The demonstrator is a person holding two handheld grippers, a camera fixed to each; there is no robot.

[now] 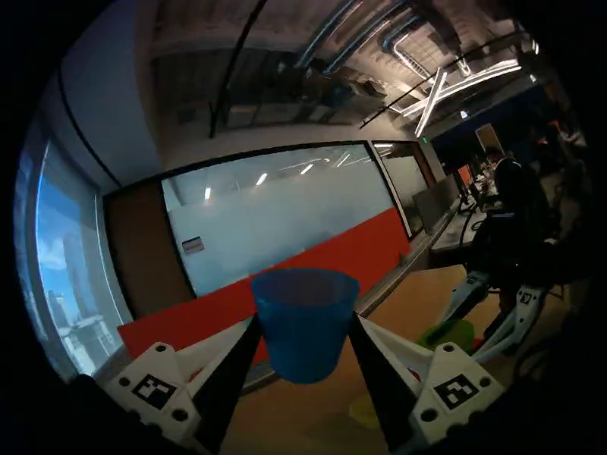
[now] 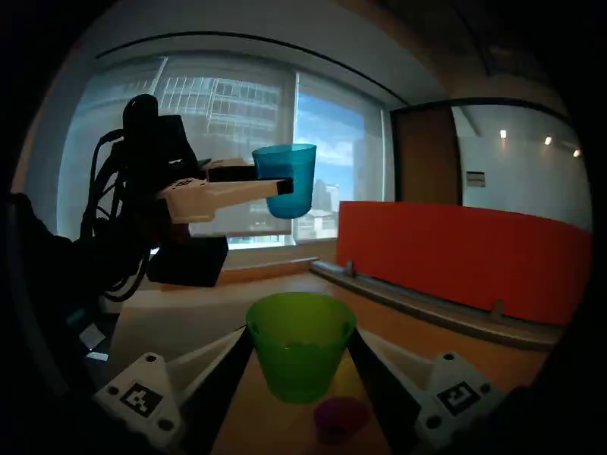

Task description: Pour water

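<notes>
Blue cup (image 1: 305, 322) and green cup (image 2: 300, 353) hover over wooden table (image 2: 463, 360) beside windows (image 2: 228, 114).

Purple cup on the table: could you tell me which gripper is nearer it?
Right. The right gripper hovers just above the purple cup; the left gripper is raised farther off.

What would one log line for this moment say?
left tongs: blue cup, upright, raised | right tongs: green cup, upright | pour: not begun
</notes>
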